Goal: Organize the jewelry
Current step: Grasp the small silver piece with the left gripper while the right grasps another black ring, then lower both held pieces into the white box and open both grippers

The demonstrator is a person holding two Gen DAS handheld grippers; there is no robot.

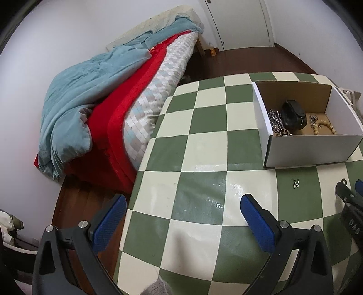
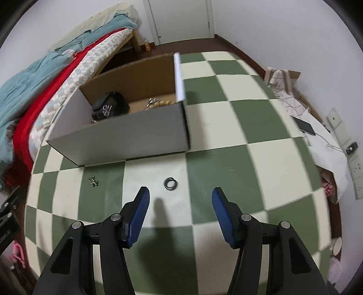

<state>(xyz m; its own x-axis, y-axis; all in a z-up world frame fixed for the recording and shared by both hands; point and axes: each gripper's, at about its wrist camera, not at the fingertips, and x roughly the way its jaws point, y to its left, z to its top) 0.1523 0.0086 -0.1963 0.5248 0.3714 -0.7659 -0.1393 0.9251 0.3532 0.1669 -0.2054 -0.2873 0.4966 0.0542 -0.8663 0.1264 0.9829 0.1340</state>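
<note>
A white cardboard box (image 1: 306,147) (image 2: 127,138) stands on the green-and-cream checked table (image 1: 204,158) (image 2: 226,136). Inside lie a black pouch (image 1: 293,114) (image 2: 111,105), silver chains (image 1: 275,122) and a beige bead string (image 1: 324,127). A small dark ring (image 2: 170,183) lies on the table just ahead of my open, empty right gripper (image 2: 180,195). A small metal clasp piece (image 1: 295,183) (image 2: 93,181) lies in front of the box. My left gripper (image 1: 182,202) is open and empty over the table's left edge. The right gripper shows at the left wrist view's right edge (image 1: 349,192).
A bed (image 1: 136,95) with blue and red blankets stands left of the table. A phone (image 2: 305,126), papers and a cable lie beyond the table's right edge. Brown wooden floor (image 1: 249,59) and a white door (image 2: 181,20) lie behind.
</note>
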